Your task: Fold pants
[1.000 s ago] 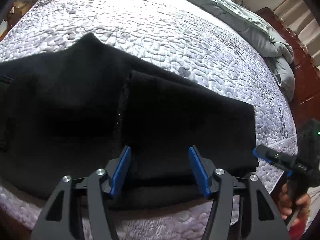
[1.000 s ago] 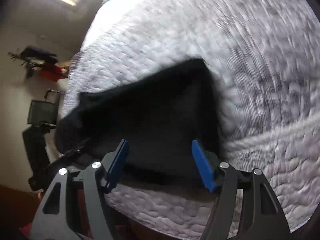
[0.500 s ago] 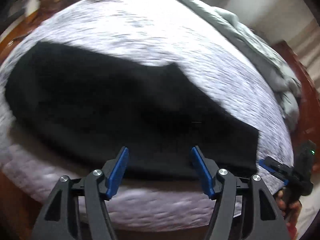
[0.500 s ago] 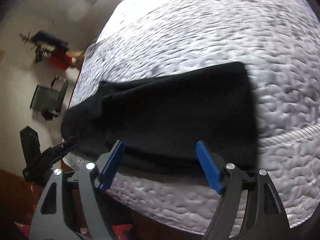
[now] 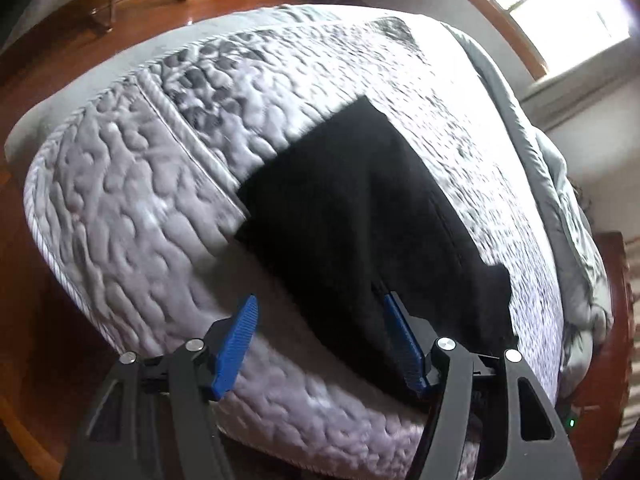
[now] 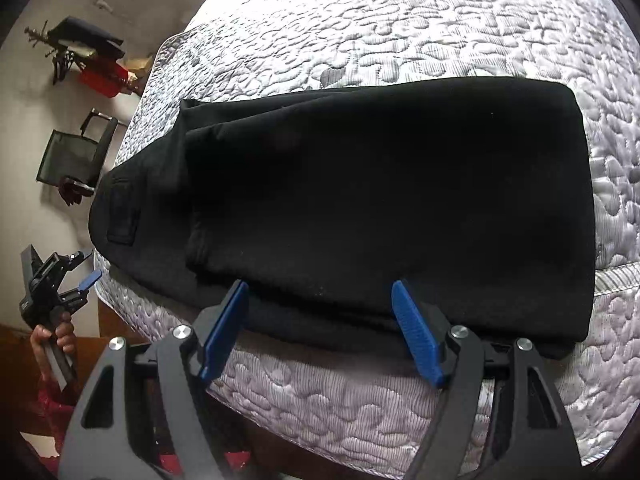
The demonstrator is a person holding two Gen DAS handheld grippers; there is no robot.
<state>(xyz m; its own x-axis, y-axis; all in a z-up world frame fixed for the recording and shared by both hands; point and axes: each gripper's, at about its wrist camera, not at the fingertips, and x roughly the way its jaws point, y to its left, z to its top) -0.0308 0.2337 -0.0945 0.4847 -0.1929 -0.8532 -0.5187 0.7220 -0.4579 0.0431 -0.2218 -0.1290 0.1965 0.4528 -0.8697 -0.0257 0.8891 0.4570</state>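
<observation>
The black pants [image 6: 380,200] lie folded flat on the quilted bed [image 6: 440,28], near its front edge. In the left wrist view the pants [image 5: 360,220] run along the bed's edge near a corner. My right gripper [image 6: 320,300] is open and empty, hovering just before the pants' near edge. My left gripper [image 5: 320,320] is open and empty, off the bed's corner, its right finger close to the pants' end. The left gripper also shows in the right wrist view [image 6: 80,280], held off the bed's left side.
A grey duvet [image 5: 560,184] is bunched along the far side of the bed. Wooden floor [image 5: 100,24] surrounds the bed. A wooden bed frame [image 5: 612,320] stands at the right. A black chair [image 6: 76,152] and a rack with red and black things [image 6: 92,56] stand by the wall.
My left gripper has swung left toward the bed's corner, away from the middle of the pants. My right gripper has drawn back and steadied; the whole folded pants now show.
</observation>
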